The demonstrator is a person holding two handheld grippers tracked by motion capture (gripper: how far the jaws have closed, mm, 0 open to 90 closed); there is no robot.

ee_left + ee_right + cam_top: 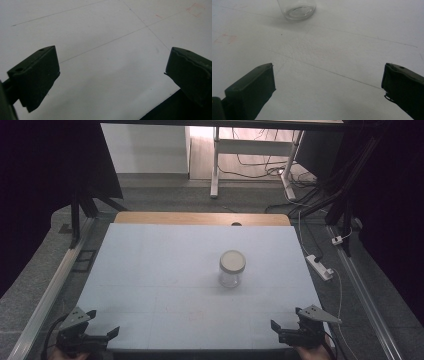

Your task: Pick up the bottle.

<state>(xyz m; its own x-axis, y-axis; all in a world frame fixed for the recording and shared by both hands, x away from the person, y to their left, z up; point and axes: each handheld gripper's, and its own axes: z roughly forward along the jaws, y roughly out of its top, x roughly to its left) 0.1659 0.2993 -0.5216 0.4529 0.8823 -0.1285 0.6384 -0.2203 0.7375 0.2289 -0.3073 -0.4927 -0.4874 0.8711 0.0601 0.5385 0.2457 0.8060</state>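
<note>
**A:** Where is the jar [232, 268]?

**B:** It stands upright near the middle of the white tabletop [150, 270], a bit to the right. From the right tool's own camera you can see its clear bottom [298, 9] far ahead, at the top edge.

**A:** And the two tools?

**B:** The left tool [104, 324] is at the near left corner. The right tool [286, 325] is at the near right corner. Both are well apart from the jar. Both have their jaws spread wide with nothing between them, just bare tabletop.

**A:** What is the jar like to hold?

**B:** It looks like clear glass or hard plastic, I cannot tell which. It looks empty, so I think it is light. It is stiff, so it will not squash. The wall is smooth and round, so it may slip or spin in the jaws. If it is glass, it could break if it tips and falls.

**A:** Where should a tool take it?

**B:** I would pinch the clear wall across the middle, one jaw on each side, to keep it steady. The pale lid [232, 260] on top is flat and wide. The other tool could grip the lid by its rim to turn it.

**A:** Which tool is nearer?

**B:** The right one, I think.
</note>
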